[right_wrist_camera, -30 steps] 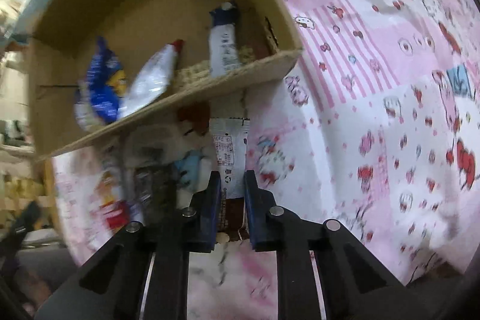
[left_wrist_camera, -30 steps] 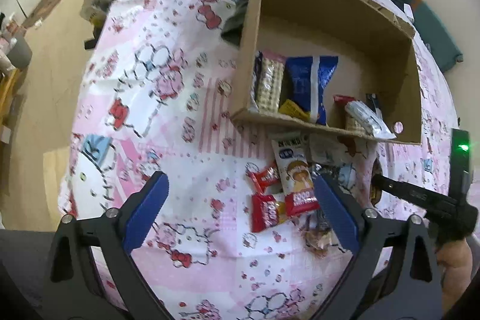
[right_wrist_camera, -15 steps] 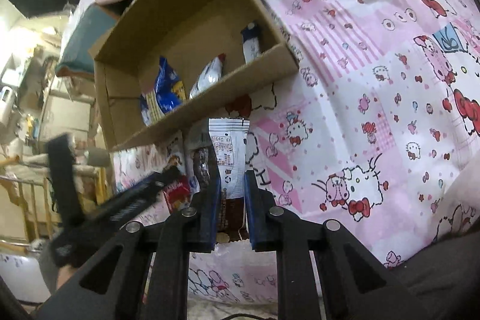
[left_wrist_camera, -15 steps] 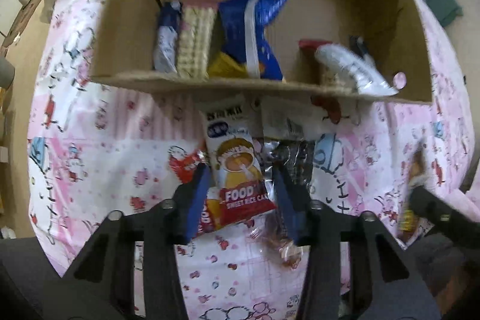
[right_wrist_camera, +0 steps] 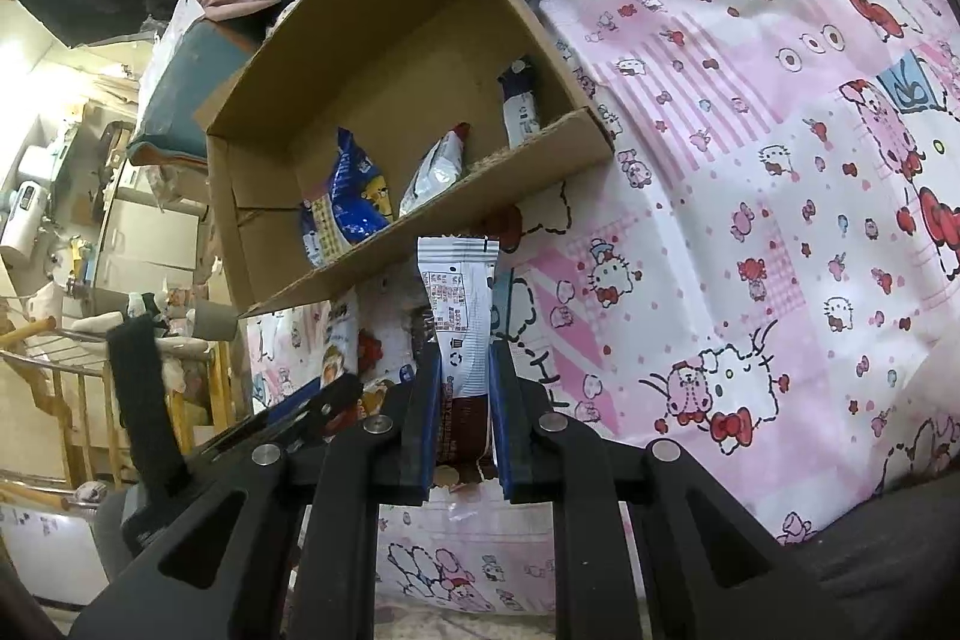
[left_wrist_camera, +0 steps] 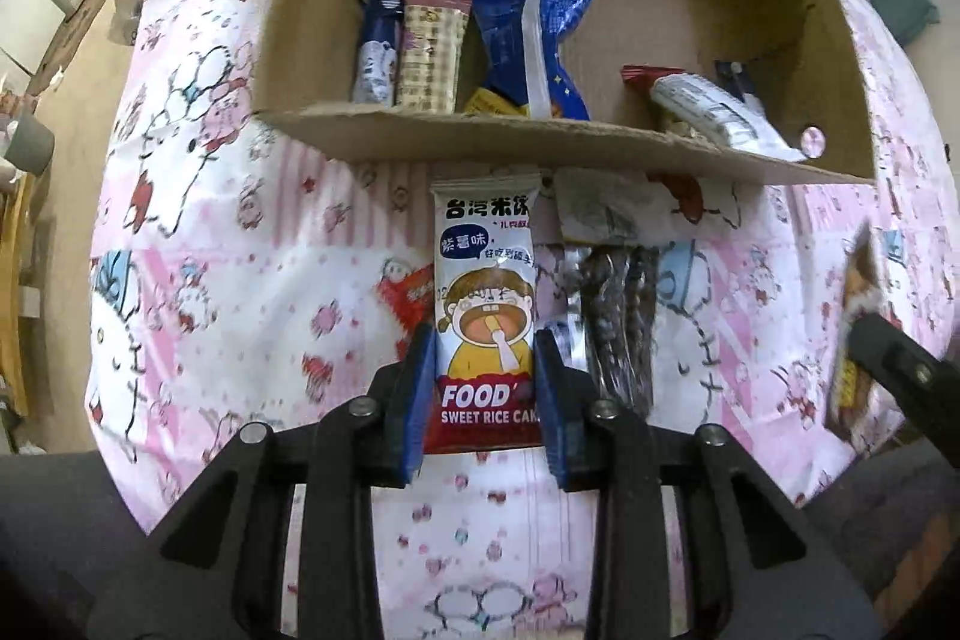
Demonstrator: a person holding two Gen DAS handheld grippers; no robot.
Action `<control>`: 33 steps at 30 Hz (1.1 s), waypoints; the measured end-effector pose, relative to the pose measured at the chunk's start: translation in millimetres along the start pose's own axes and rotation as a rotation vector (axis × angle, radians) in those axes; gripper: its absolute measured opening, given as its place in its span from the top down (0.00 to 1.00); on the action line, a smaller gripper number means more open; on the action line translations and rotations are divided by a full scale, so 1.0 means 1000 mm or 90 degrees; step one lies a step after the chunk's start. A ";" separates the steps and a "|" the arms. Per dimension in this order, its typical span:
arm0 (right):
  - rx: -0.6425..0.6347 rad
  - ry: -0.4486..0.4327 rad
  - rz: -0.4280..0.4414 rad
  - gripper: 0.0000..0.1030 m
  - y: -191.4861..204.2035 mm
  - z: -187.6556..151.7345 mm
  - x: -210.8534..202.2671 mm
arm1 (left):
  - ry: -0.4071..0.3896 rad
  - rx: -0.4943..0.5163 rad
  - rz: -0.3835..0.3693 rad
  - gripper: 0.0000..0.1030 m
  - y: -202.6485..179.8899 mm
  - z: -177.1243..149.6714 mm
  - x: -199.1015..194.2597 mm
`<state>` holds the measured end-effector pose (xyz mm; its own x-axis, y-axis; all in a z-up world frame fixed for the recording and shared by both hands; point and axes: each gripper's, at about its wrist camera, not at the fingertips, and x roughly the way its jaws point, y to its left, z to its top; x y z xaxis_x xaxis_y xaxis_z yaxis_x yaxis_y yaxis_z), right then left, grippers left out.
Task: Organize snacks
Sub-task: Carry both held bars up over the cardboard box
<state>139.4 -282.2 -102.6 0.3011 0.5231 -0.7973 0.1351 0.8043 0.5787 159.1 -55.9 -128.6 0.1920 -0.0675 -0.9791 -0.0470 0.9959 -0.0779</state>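
Left claw (left_wrist_camera: 485,388), pointing steeply down, is closing around rice cake packet (left_wrist_camera: 485,292); right claw (right_wrist_camera: 462,412) (tilted) grips white bar (right_wrist_camera: 459,304).

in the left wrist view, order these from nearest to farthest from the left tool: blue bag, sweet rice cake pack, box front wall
1. Sweet rice cake pack, between the closing left tool pads.
2. Box front wall, just beyond the pack's top.
3. Blue bag, inside the box, centre.

One cardboard box (left_wrist_camera: 312,10) holds about six snack packets; the exact number is hard to tell. Just in front of the box, four more packets lie on the sheet (left_wrist_camera: 228,244). Two grippers show.
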 end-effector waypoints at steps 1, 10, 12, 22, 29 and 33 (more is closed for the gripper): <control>-0.001 0.000 0.001 0.85 0.001 0.000 0.000 | -0.003 0.001 -0.002 0.73 0.001 -0.003 -0.004; -0.013 0.002 0.011 0.85 0.009 -0.005 0.002 | -0.035 0.018 0.013 0.73 0.030 -0.029 -0.038; -0.019 0.001 0.022 0.85 0.012 -0.006 0.001 | -0.050 0.023 0.012 0.73 0.035 -0.034 -0.046; -0.047 -0.059 0.116 0.85 0.024 -0.003 -0.027 | -0.171 0.040 0.059 0.73 0.056 -0.031 -0.100; -0.052 -0.159 0.200 0.85 0.029 0.010 -0.064 | -0.240 -0.015 0.052 0.73 0.077 -0.003 -0.137; -0.048 -0.196 0.197 0.85 0.028 0.028 -0.074 | -0.246 -0.031 0.033 0.73 0.074 0.012 -0.141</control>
<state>147.3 -306.4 -22.5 0.5857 0.6434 -0.4929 -0.0716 0.6468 0.7593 140.6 27.6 5.9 0.5429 0.0206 -0.8396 -0.1115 0.9926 -0.0478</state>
